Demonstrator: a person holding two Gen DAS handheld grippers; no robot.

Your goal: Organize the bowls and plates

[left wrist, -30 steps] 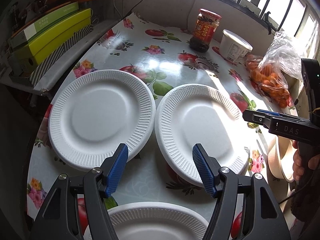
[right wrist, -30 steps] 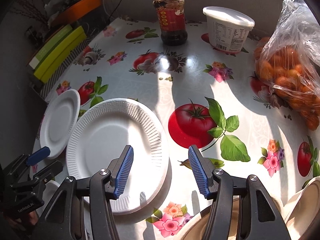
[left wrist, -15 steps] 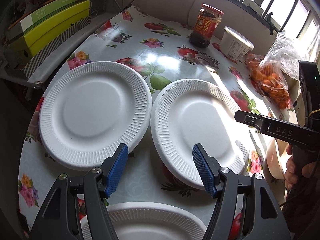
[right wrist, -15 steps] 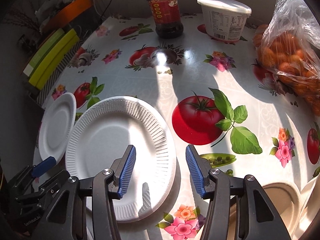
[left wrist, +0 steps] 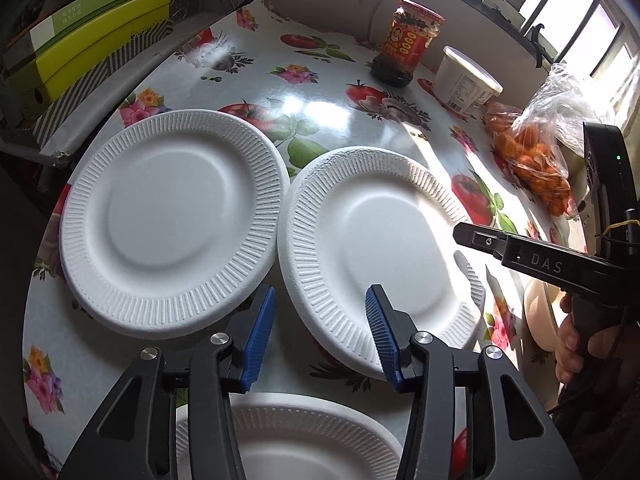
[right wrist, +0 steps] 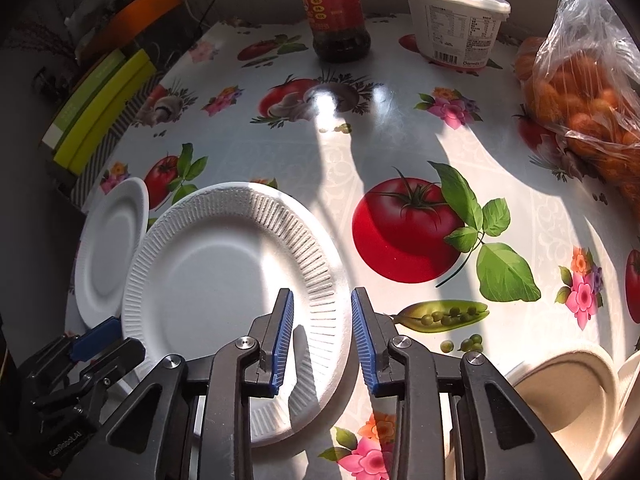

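The desk with a tomato-printed cloth is carrying three white ribbed paper plates; only the left view is showing the nearest one. The right tongs are closing astride the middle plate's rim. The left tongs, half-open, are closing above its near edge. Only the right view is showing the beige bowl.

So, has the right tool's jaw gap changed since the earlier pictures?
Yes. The right tool is closing, its blue pads now straddling the ribbed rim of the white paper plate, not yet pinching it.

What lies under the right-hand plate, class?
The right plate lies on the printed tablecloth, its left rim touching or slightly overlapping the left plate. A dark leafy print peeks out below its rim. Whatever else lies beneath is covered.
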